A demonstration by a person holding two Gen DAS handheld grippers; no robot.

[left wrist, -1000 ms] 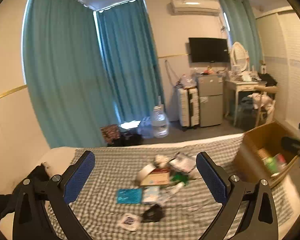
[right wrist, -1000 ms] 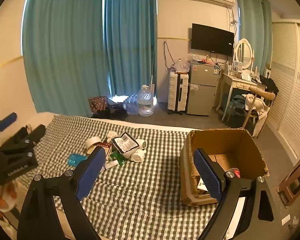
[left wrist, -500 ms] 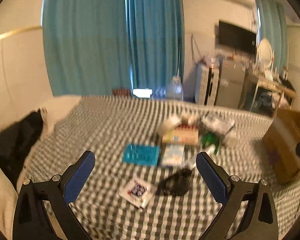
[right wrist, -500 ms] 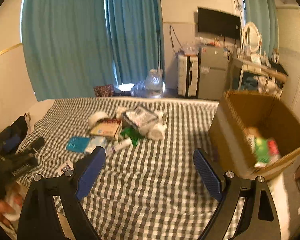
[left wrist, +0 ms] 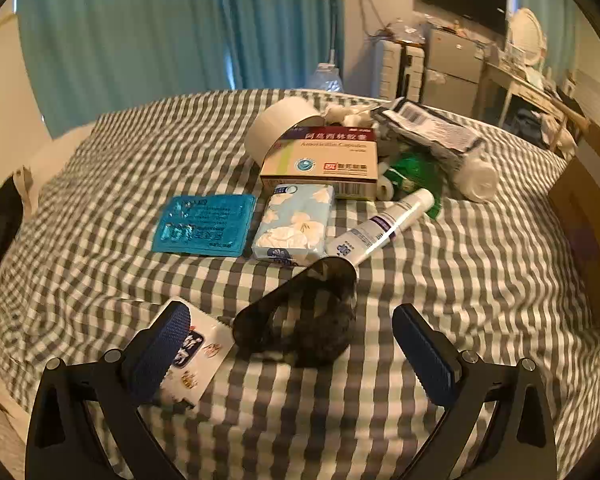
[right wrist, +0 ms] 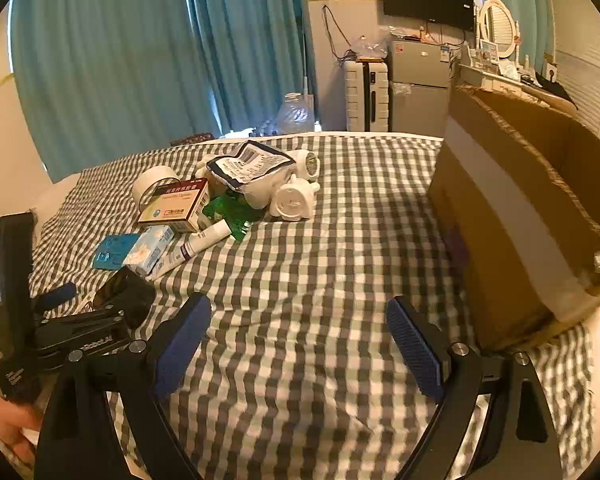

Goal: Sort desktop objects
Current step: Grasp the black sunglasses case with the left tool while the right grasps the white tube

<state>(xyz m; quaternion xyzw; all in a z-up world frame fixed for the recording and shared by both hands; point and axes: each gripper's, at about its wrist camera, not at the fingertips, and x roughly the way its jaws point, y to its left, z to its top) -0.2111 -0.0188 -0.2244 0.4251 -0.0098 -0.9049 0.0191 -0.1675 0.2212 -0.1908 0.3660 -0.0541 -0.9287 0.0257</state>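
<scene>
Left wrist view: approach step of sorting. The left gripper (left wrist: 290, 346), jaws apart and empty, tilts down over the dark pouch (left wrist: 300, 320) at lower centre; the next move calls for closing on it.

Right wrist view: the right gripper (right wrist: 298, 344), jaws apart and empty, hangs over bare checked cloth (right wrist: 320, 264); the cardboard box (right wrist: 512, 216) stands at right.

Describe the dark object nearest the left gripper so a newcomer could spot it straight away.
Start at the checkered bedspread and find the heap of small items in its middle. Come toward the camera past the floral tissue pack and the white tube. The black hair claw clip lies there, alone between the left gripper's open fingers: the only dark, glossy, curved thing among pale packets.
</scene>
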